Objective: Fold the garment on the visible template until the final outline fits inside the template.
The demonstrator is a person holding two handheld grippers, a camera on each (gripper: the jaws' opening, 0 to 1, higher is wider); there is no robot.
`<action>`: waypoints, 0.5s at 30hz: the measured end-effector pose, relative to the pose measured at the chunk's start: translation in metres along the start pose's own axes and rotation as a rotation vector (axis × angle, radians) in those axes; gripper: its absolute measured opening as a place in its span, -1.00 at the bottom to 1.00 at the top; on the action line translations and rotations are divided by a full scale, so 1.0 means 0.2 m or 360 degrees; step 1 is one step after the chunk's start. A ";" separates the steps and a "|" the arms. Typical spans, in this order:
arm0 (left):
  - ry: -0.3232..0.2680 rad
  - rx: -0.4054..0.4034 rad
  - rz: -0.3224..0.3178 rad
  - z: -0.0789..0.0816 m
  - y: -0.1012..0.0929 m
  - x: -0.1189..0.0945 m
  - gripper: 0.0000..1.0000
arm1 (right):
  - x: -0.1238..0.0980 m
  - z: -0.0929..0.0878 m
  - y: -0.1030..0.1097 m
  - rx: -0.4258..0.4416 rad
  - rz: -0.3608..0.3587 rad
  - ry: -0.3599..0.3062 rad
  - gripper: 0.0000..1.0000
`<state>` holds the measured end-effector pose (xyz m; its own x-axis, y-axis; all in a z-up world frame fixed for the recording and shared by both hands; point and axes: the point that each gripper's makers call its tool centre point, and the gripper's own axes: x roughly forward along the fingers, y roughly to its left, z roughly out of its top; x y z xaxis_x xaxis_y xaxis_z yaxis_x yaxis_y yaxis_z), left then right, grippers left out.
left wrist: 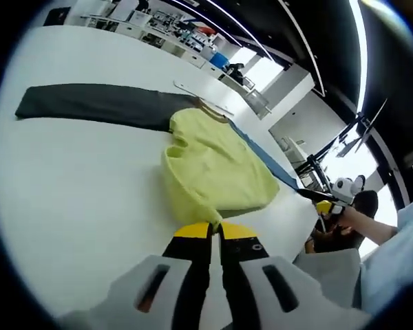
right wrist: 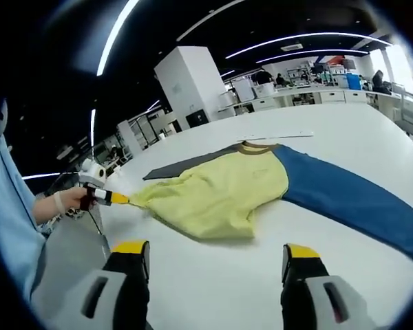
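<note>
Both views are bright and evenly lit by long ceiling strip lights [right wrist: 113,38], and daylight from far windows [left wrist: 261,69] blows out to white glare. The white worktop [left wrist: 89,185] reflects softly, with only a faint shadow under the garment [right wrist: 220,196]. Fisheye distortion bends straight lines towards the edges, where detail smears; the near tongs [left wrist: 215,232] look slightly soft.

- The garment [left wrist: 217,168] lies flat on the table [left wrist: 82,192], its body bunched in the middle.
- One sleeve [left wrist: 96,103] stretches out to one side, the other sleeve [right wrist: 351,196] to the opposite side.
- The left claw [left wrist: 215,230] pinches the garment's hem at the table's near edge.
- The right claw [right wrist: 217,258] hangs over the table just before the garment.
</note>
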<state>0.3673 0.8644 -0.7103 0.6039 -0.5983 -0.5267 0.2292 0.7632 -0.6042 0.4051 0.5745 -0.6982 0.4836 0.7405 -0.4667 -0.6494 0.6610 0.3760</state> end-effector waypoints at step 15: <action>0.0057 0.0003 0.0099 -0.08 0.08 -0.10 -0.98 | 0.21 -0.04 -0.10 0.0028 -0.0041 0.0107 0.15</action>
<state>0.3462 0.8838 -0.7195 0.5892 -0.5580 -0.5844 0.1935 0.7997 -0.5684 0.4339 0.5904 -0.7313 0.4589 0.7139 -0.5290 -0.6267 0.6821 0.3768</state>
